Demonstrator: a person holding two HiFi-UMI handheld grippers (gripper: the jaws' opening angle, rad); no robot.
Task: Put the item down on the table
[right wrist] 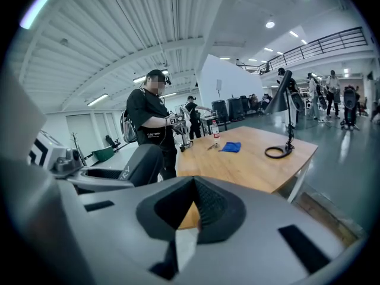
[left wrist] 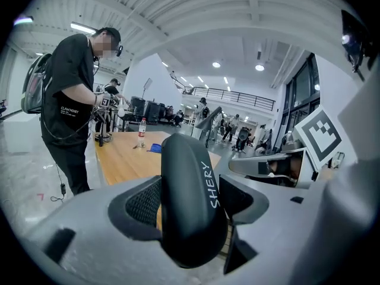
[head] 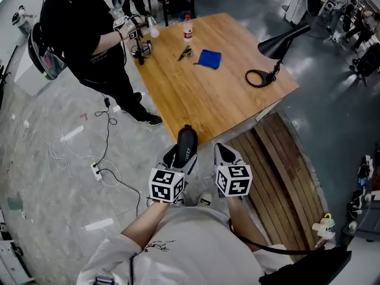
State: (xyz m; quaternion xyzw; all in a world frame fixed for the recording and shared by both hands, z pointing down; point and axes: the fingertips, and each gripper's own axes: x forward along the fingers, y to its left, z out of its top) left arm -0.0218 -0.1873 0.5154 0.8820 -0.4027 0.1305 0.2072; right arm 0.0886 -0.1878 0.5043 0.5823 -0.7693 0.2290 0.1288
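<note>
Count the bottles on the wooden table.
1: a plastic bottle stands upright near the far edge of the wooden table, beyond the blue cloth. The gear at its left corner may hide more.

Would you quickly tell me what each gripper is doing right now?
Left gripper: closed on a black case.
Right gripper: closed, holding nothing.
</note>
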